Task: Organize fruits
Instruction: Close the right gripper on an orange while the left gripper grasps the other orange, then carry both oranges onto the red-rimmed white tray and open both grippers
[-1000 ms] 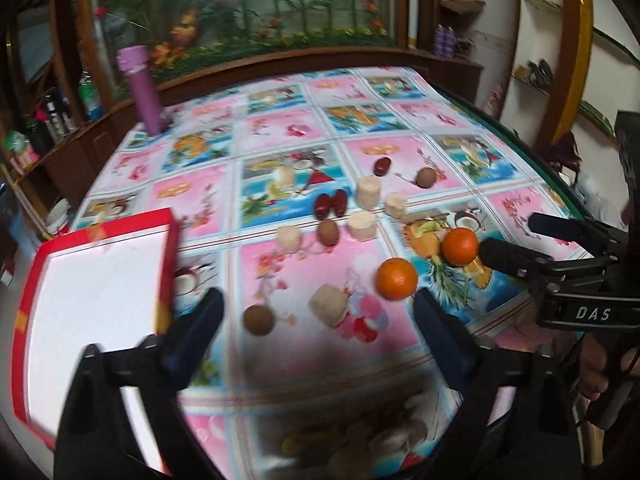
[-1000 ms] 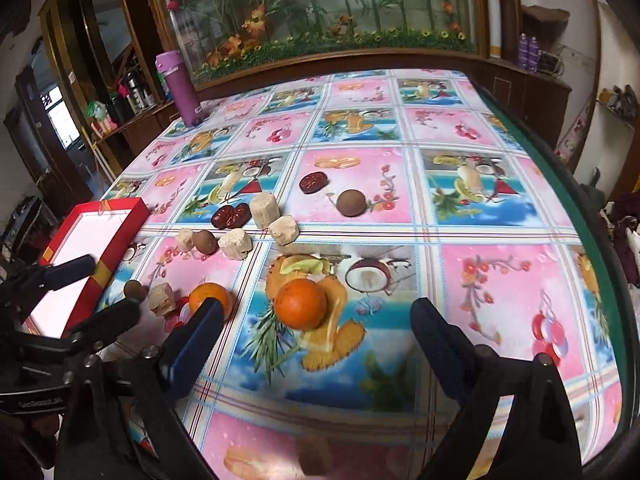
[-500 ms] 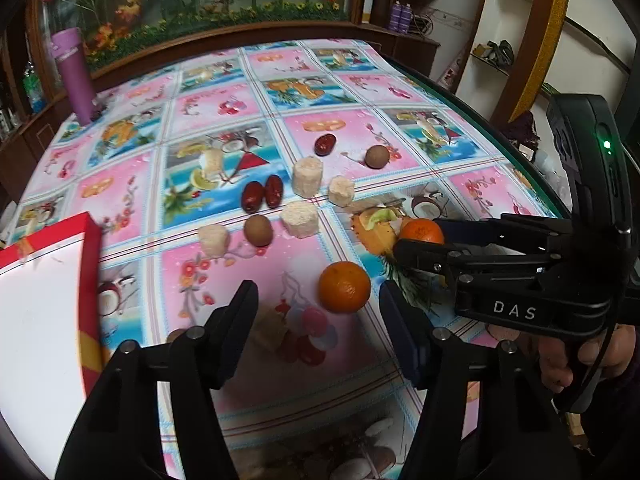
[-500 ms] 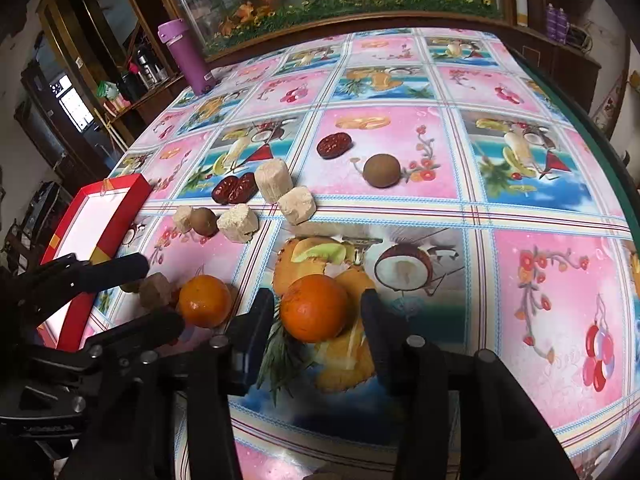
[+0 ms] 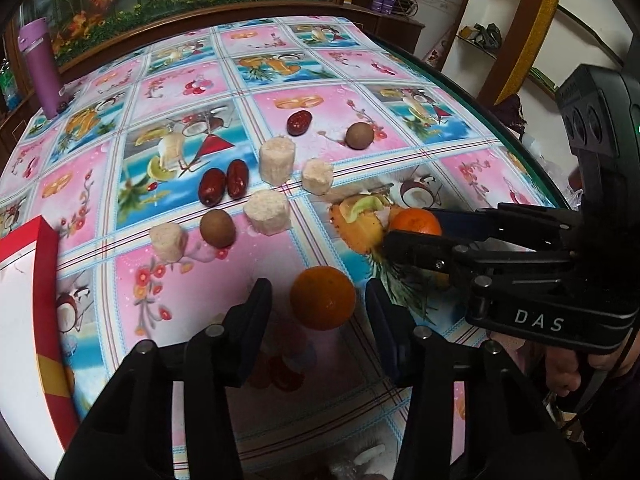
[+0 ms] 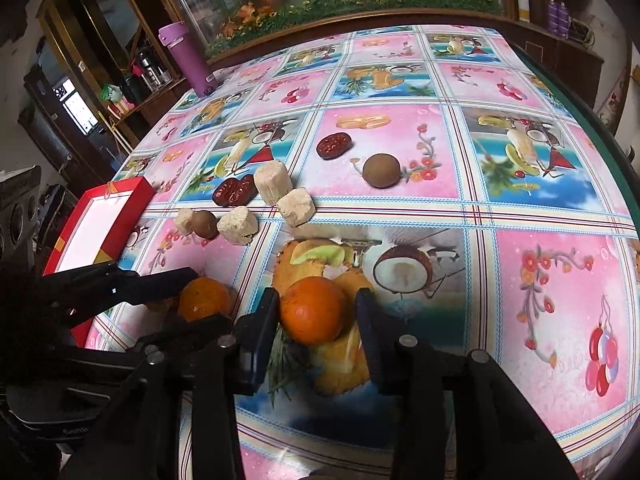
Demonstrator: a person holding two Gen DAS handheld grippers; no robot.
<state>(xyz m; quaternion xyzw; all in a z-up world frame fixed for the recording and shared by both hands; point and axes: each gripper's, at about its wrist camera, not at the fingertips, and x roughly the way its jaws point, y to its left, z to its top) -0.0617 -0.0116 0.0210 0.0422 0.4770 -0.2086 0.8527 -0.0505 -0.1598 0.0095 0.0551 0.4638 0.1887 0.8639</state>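
Two oranges lie on the fruit-print tablecloth. My left gripper (image 5: 318, 304) is open, its fingers on either side of the near orange (image 5: 322, 298), with small gaps. My right gripper (image 6: 316, 312) is open around the other orange (image 6: 313, 309), the pads close to it; it also shows in the left wrist view (image 5: 416, 222). Beyond lie red dates (image 5: 224, 186), brown round fruits (image 5: 217, 228) and pale cut chunks (image 5: 267, 212). The left gripper shows in the right wrist view (image 6: 192, 300) around its orange (image 6: 204, 298).
A red-rimmed white box (image 6: 96, 228) stands at the table's left. A purple bottle (image 6: 186, 58) stands at the far left. A lone date (image 6: 334, 145) and a brown fruit (image 6: 381, 170) lie farther back. The table's dark edge (image 6: 600, 128) runs along the right.
Both grippers have moved forward and down, each straddling an orange, and their jaws have narrowed from wide open. The fruits have not moved.
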